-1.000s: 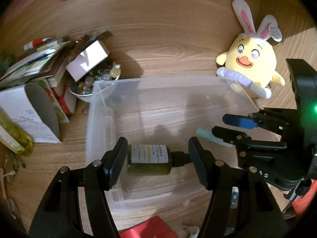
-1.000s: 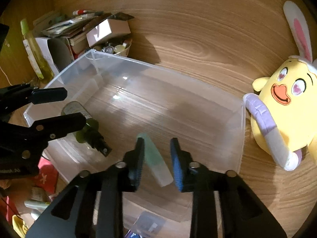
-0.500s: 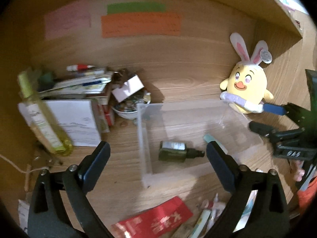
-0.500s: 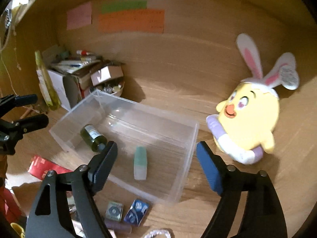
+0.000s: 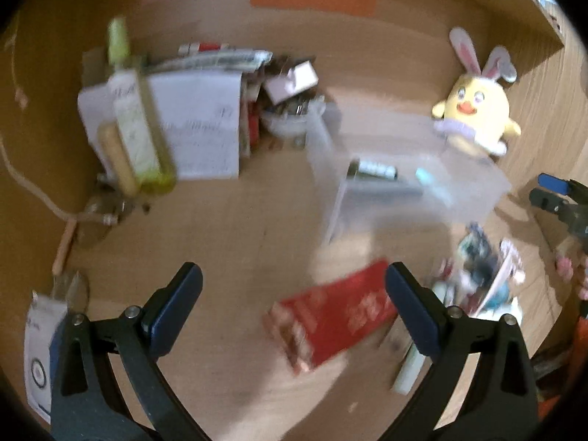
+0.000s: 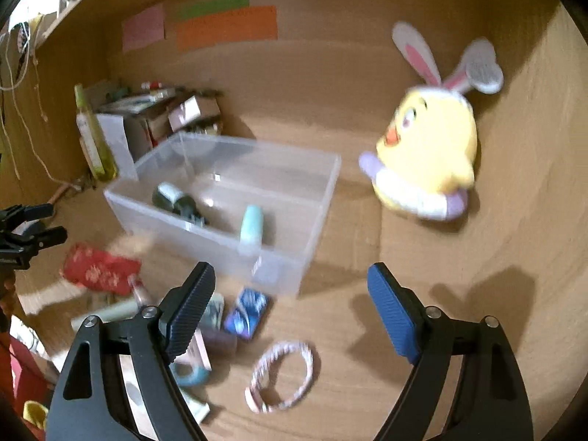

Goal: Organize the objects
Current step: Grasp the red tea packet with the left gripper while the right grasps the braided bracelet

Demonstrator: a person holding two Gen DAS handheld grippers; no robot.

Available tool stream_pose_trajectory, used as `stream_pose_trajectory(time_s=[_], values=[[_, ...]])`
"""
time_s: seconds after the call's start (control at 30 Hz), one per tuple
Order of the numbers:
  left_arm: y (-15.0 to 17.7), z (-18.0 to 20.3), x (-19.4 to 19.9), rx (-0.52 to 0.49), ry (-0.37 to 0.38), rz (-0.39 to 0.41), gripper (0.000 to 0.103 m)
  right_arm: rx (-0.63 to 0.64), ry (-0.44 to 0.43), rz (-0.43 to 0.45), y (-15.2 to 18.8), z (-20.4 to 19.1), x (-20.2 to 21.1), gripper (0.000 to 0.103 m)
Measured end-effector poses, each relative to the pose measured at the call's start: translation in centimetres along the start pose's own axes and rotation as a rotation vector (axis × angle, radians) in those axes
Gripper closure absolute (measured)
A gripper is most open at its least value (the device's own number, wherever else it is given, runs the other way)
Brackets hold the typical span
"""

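- Our left gripper (image 5: 294, 301) stands wide open and empty; our right gripper (image 6: 290, 294) is open and empty too.
- The dark bottle (image 6: 176, 200) and mint tube (image 6: 251, 228) lie in the clear bin (image 6: 279, 275), centre frame.
- We pick one loose piece next, say the beaded bracelet (image 6: 283, 376) at lower centre, and straddle it squarely before we close.

Left gripper (image 5: 294, 286) and right gripper (image 6: 290, 286), both tilted downward, fingers spread wide, empty.

Warm dim indoor light, strong motion blur throughout, clear plastic bin (image 6: 235, 169) smeared in left view, sharper in right, hard shadows on bench (image 6: 477, 294) right of bin, fisheye vignette at edges.
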State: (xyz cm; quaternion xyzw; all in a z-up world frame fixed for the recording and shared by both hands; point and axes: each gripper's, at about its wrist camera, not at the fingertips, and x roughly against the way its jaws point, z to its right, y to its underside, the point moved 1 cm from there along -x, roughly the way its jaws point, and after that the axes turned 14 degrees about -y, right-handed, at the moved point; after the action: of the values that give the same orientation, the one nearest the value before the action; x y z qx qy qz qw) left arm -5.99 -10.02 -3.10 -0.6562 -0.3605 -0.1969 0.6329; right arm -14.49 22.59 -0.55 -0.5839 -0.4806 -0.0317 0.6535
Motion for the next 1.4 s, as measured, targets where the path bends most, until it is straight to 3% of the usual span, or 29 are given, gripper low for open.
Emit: stream_pose_trajectory(time_s=[0.3, 0.4, 0.63, 0.83, 0.87, 0.9, 0.97, 1.1, 1.33, 1.4], values=[[4.2, -0.5, -1.6, -0.079, 0.052, -0.093, 0.002, -0.132, 0.000, -0.091, 5.3, 2.3, -1.1, 0.020], [4.0, -0.2, -2.7, -0.117, 0.033, -0.116, 0.002, -0.140, 0.011, -0.119, 6.3, 2.5, -1.5, 0.020], [2.1, 1.5, -4.8, -0.229, 0.071, -0.133, 0.002, -0.176, -0.018, -0.164, 7.4, 3.1, -2.2, 0.020], [1.5, 2.6, -5.7, -0.241, 0.074, -0.133, 0.002, -0.200, -0.026, -0.161, 7.2, 3.5, -2.5, 0.025], [1.6, 2.7, -5.6, -0.238, 0.073, -0.126, 0.004, -0.199, -0.026, -0.163, 7.2, 3.4, -2.6, 0.032], [1.7, 2.7, -5.5, -0.239, 0.076, -0.119, 0.013, -0.200, -0.028, -0.167, 7.2, 3.4, -2.7, 0.037], [1.8, 2.8, -5.3, -0.239, 0.090, -0.115, 0.024, -0.201, -0.027, -0.167, 7.1, 3.4, -2.6, 0.038], [2.1, 3.2, -4.7, -0.232, 0.084, -0.092, 0.030, -0.215, -0.086, -0.142, 7.1, 2.9, -1.9, 0.038], [3.1, 3.4, -3.1, -0.199, 0.093, -0.073, 0.038, -0.123, -0.042, -0.166, 7.9, 0.4, -2.5, 0.038], [3.4, 3.3, -2.6, -0.182, 0.087, -0.066, 0.039, -0.111, -0.035, -0.166, 8.1, 0.2, -2.7, 0.051]])
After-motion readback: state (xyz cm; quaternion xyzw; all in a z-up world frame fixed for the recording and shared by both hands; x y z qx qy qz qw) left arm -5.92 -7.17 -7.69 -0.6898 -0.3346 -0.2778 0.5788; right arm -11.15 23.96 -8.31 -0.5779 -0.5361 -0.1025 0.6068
